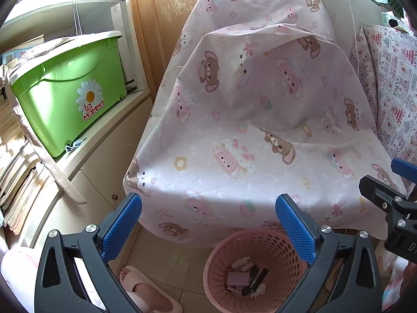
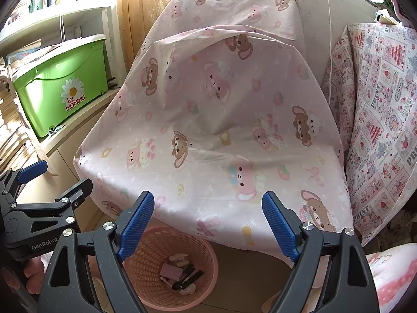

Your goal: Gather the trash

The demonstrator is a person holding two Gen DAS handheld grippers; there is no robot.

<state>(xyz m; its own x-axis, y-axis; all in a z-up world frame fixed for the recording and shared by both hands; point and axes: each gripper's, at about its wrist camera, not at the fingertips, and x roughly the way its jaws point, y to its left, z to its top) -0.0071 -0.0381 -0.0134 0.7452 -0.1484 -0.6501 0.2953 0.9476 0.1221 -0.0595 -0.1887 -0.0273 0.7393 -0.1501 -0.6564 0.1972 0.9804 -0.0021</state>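
Left wrist view
Left gripper (image 1: 208, 224): jaws spread wide, nothing between the blue ribbed pads; empty.
Basket: round pink perforated plastic waste basket (image 1: 271, 245) on the tiled floor, below the claw and mostly under its right finger; probably parked at the furniture's front edge so scraps drop straight in.
Trash: small scraps at the basket's bottom (image 1: 247, 276), a pink checked piece, dark sticks, pale crumpled bits; exact items too small to tell.
Cover: pink cartoon-bear printed cloth (image 1: 260, 120) draped over a bulky piece of furniture ahead of the claw, likely a dust cover; no loose trash visible on it.
Left of claw: green plastic tub with daisy sticker (image 1: 67, 88) on a cream shelf; pale slipper (image 1: 148, 294) on the floor below the left finger.
Right gripper (image 1: 391, 208): enters at the right edge, alongside.

Right wrist view
Right gripper (image 2: 208, 224): jaws wide apart, nothing held.
Basket: below the claw, under the left finger.
Right of claw: patchwork-print quilt (image 2: 378, 120).
Left gripper: at the left edge, level with this one.

Judgement
Status: both claws hover empty over the basket; collection looks largely done, or the next piece lies out of view.
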